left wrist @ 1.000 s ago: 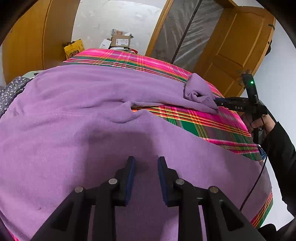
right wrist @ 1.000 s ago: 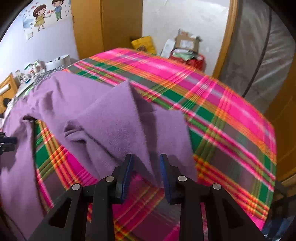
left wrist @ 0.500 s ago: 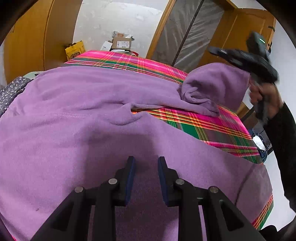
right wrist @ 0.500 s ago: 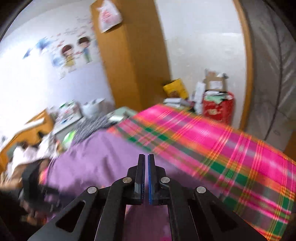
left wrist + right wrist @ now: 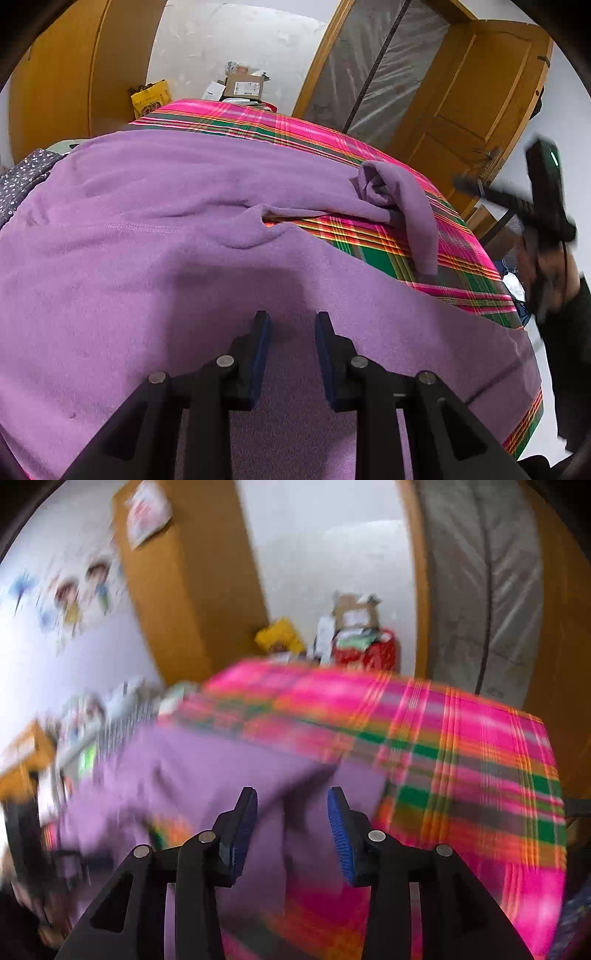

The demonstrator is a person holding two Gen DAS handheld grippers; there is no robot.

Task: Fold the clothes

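A purple fleece garment (image 5: 184, 258) lies spread over a pink and green plaid bedspread (image 5: 373, 243). Its sleeve (image 5: 402, 199) lies crumpled and doubled over on the plaid, free of any grip. My left gripper (image 5: 291, 325) stands open just over the garment's body, with only flat fleece under its pads. My right gripper (image 5: 291, 805) hangs blurred above the sleeve (image 5: 314, 786); its jaws are opening with nothing between them. In the left wrist view the right gripper (image 5: 461, 182) is off the bed's right side, clear of the sleeve.
A person's hand and dark sleeve (image 5: 569, 332) hold the right gripper beyond the bed's right edge. A wooden door (image 5: 461, 110) stands behind it. Boxes and a yellow bag (image 5: 243, 85) sit on the floor past the far end. Dark dotted cloth (image 5: 22, 177) lies at the left.
The right gripper shut on the sleeve end and lifted it, then let go and drew back to the right. The sleeve dropped onto the plaid. The left gripper kept still.
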